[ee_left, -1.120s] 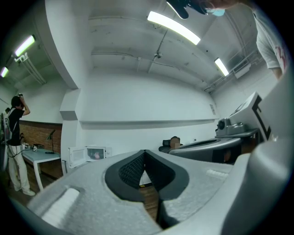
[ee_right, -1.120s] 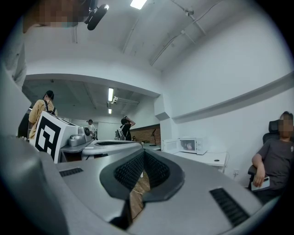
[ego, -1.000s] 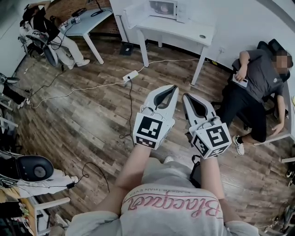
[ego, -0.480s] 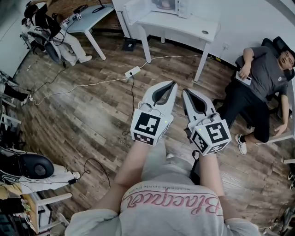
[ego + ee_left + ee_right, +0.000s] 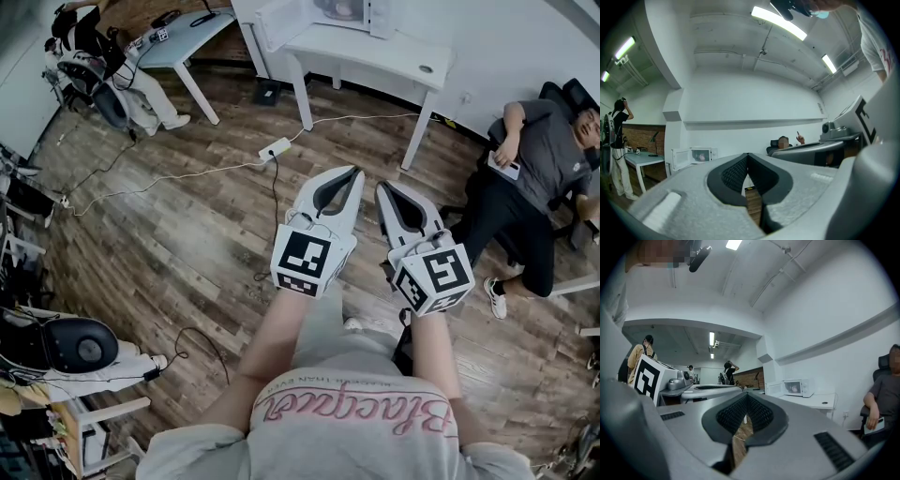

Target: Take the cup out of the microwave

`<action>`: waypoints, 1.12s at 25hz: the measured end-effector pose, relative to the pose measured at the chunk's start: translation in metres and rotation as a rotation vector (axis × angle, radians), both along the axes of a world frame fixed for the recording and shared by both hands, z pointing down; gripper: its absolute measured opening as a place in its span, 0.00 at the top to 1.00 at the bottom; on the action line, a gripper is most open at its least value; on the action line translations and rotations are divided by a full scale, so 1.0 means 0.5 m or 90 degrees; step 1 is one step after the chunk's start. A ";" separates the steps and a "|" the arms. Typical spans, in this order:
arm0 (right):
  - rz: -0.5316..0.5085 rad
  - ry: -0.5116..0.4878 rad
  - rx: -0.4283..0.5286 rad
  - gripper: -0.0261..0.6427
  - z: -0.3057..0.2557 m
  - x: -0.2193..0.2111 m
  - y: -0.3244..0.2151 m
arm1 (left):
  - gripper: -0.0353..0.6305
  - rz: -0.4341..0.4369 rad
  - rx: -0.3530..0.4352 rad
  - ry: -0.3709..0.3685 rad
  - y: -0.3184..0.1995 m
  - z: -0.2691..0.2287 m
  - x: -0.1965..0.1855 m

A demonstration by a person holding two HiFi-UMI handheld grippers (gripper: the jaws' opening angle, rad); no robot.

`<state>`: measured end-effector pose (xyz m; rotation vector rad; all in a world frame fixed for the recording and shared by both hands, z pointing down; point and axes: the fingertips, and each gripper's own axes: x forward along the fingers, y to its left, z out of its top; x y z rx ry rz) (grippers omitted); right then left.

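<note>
The white microwave stands on a white table at the far end of the room, cut by the top edge of the head view. Its door hangs open to the left. A pinkish cup shows inside it, also visible as the cup in the right gripper view. My left gripper and right gripper are held side by side over the wooden floor, well short of the table. Both point toward the table, and both are shut with nothing in them.
A power strip with cables lies on the floor between me and the table. A person sits slumped in a chair at the right. Another table and a person are at the far left. Equipment crowds the left edge.
The microwave and its table have slid up and a little right in the head view. Both grippers stay shut, side by side.
</note>
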<state>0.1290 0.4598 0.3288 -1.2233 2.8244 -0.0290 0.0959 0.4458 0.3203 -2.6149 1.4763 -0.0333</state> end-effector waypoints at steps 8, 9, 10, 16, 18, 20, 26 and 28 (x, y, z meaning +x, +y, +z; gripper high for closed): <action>0.000 0.012 0.009 0.94 -0.008 -0.042 -0.081 | 0.94 0.002 0.005 0.003 -0.084 -0.002 -0.042; 0.000 0.014 0.010 0.94 -0.009 -0.048 -0.093 | 0.94 0.002 0.004 0.003 -0.096 -0.003 -0.046; -0.001 0.016 0.011 0.94 -0.011 -0.054 -0.105 | 0.94 0.003 0.002 0.003 -0.107 -0.003 -0.051; 0.007 0.024 0.014 0.94 -0.016 -0.081 -0.178 | 0.94 0.011 -0.006 0.006 -0.180 0.003 -0.078; 0.010 0.025 0.015 0.94 -0.018 -0.087 -0.200 | 0.94 0.011 -0.006 0.011 -0.203 0.002 -0.086; 0.014 0.024 0.014 0.94 -0.020 -0.091 -0.224 | 0.94 0.010 -0.004 0.015 -0.227 -0.003 -0.093; 0.014 0.028 0.009 0.94 -0.020 -0.112 -0.301 | 0.94 0.005 -0.002 0.020 -0.301 -0.008 -0.115; 0.013 0.028 0.007 0.94 -0.018 -0.121 -0.326 | 0.94 0.003 -0.005 0.019 -0.326 -0.005 -0.124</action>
